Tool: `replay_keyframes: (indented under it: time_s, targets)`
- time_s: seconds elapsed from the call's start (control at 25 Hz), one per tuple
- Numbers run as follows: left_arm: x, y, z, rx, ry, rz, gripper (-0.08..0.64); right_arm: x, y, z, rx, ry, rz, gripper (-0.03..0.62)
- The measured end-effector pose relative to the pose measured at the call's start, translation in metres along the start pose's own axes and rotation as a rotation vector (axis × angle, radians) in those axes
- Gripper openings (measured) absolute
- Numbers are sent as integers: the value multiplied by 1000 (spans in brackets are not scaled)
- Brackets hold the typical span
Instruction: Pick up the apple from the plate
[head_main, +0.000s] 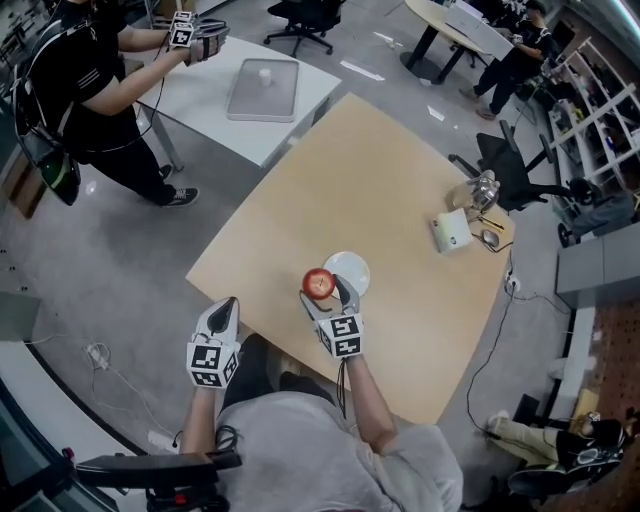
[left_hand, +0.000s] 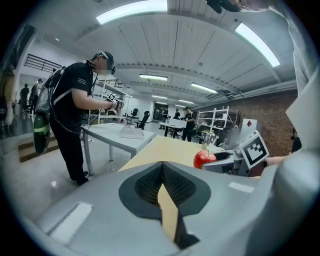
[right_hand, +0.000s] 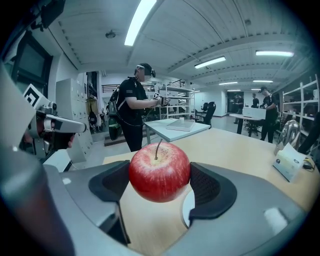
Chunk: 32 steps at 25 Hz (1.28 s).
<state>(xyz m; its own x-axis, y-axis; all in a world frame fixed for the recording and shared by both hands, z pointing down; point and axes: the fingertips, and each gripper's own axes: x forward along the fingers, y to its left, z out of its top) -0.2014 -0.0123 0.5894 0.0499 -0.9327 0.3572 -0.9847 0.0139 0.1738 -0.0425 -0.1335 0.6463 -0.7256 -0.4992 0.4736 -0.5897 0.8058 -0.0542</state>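
Apple (right_hand: 159, 171) clamped between right claw (head_main: 331, 296) pads, stem up, apparently raised off white plate (head_main: 353, 268), which lies just beyond and below on desk (head_main: 400, 180). Left claw (head_main: 222, 316) jaws together, empty, off desk edge, farther away. Only upward lift remains, likely.

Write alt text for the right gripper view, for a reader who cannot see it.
The right gripper holds a red apple between its jaws, stem up, over a tan table; a white plate edge shows below. Behind, a person in black stands at a grey table.
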Motion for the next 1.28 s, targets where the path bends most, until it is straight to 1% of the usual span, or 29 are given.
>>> replay_keyframes:
  time_s: [0.52,0.92,1.28]
  targets:
    - [12,41,-1,-17,37,7,20,52,13,5,0,30,26,382]
    - [32,69,-4,-36,67,15,20,97,11,9,-6,47,41,382]
    - [54,87,-9,-57,98,18,20,139,1,2,-5,83,50,382]
